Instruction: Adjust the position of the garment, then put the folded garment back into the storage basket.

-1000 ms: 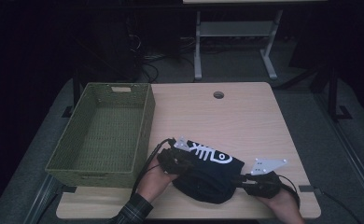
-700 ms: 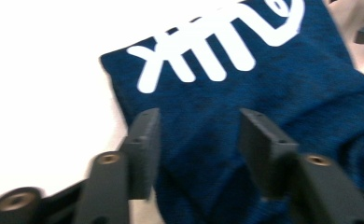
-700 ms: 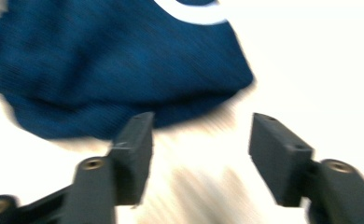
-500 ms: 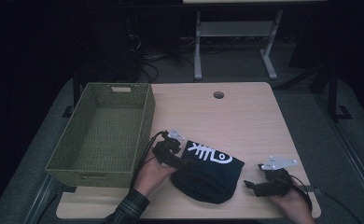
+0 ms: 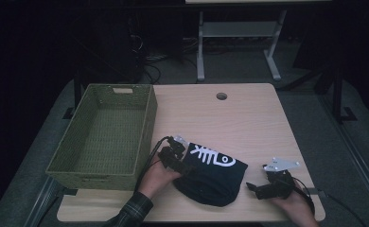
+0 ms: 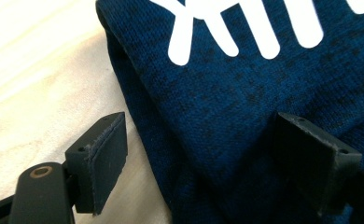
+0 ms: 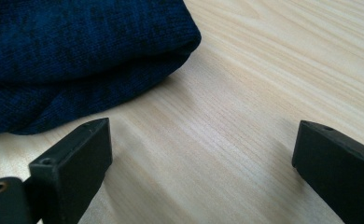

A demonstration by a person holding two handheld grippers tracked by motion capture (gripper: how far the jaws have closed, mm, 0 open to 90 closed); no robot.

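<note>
A folded dark blue garment (image 5: 211,176) with a white fishbone print lies on the wooden table (image 5: 249,123) near its front edge. My left gripper (image 5: 181,162) sits at the garment's left edge. Its jaws have just been opening, and in the left gripper view (image 6: 203,140) the blue fold (image 6: 245,79) lies between the spread pads without being pressed. My right gripper (image 5: 252,187) rests just right of the garment. Its jaws have just been opening too, and in the right gripper view (image 7: 206,140) they stand wide over bare wood, with the garment's corner (image 7: 77,51) beyond them.
A green woven basket (image 5: 146,132) stands on the table's left side, close to my left hand. A round cable hole (image 5: 221,96) sits near the far edge. Bare wood stretches behind the garment. A white desk frame (image 5: 239,33) stands beyond the table.
Both grippers have opened and let go of the garment, which now lies settled on the table. My right gripper has drawn off to the right, and my left hand has sunk slightly.
</note>
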